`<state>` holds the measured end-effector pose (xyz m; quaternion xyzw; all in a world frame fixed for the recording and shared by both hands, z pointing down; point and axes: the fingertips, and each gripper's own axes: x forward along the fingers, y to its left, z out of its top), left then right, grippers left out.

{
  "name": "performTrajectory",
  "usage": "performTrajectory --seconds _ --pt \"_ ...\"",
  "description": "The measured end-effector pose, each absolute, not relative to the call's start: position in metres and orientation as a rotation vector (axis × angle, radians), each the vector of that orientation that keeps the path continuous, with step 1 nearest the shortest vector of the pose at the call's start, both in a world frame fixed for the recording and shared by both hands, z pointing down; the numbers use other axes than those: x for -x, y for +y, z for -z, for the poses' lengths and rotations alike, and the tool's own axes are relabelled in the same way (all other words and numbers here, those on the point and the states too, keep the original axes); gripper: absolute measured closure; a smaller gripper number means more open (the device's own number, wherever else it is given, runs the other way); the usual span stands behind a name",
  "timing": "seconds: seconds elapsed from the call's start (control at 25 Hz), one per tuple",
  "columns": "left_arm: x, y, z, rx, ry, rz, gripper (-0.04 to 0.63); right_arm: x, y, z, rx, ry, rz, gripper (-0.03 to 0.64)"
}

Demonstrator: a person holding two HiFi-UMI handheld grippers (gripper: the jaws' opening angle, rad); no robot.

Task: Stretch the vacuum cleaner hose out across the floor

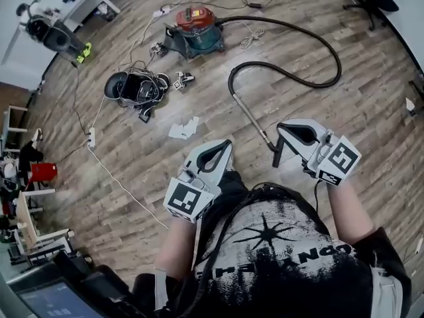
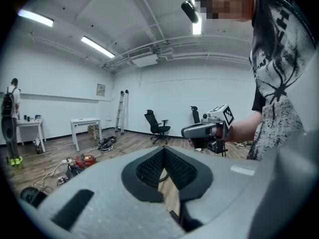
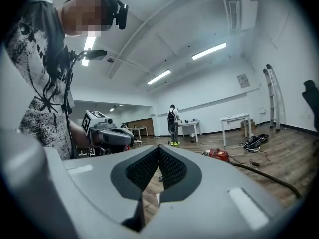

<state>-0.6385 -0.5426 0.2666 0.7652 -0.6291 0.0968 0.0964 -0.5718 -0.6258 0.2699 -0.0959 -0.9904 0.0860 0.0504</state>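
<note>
Lying curled on the brown wood floor [image 1: 371, 111], the long black vacuum hose [image 1: 291, 77] joins the round red vacuum cleaner [image 1: 195, 25]; its end is near the grey right gripper [image 1: 281, 136]; that one and the grey left gripper [image 1: 227, 144] both have jaws shut tight, holding nothing.

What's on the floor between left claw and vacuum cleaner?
A white scrap, then a small dark-and-white object nearer the vacuum cleaner; otherwise bare floor. Head view shows it.
</note>
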Motion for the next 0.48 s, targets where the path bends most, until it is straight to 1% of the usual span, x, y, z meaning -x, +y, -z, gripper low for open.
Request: performTrajectory --seconds 0.24,0.4,0.48 --pt "0.719 -0.588 -0.245 -2.454 -1.762 -0.276 0.595 0.637 -0.656 -0.273 0.109 -3.003 -0.273 0.609" --pt "0.786 -0.595 -0.26 -2.46 -1.669 -0.333 0.595 0.689 -0.675 -0.27 -0.028 -3.015 -0.217 0.609" --pt "0.813 -0.601 -0.272 -2.451 -1.628 -0.375 0.595 0.703 -0.687 -0.265 -0.126 -3.037 -0.24 0.609"
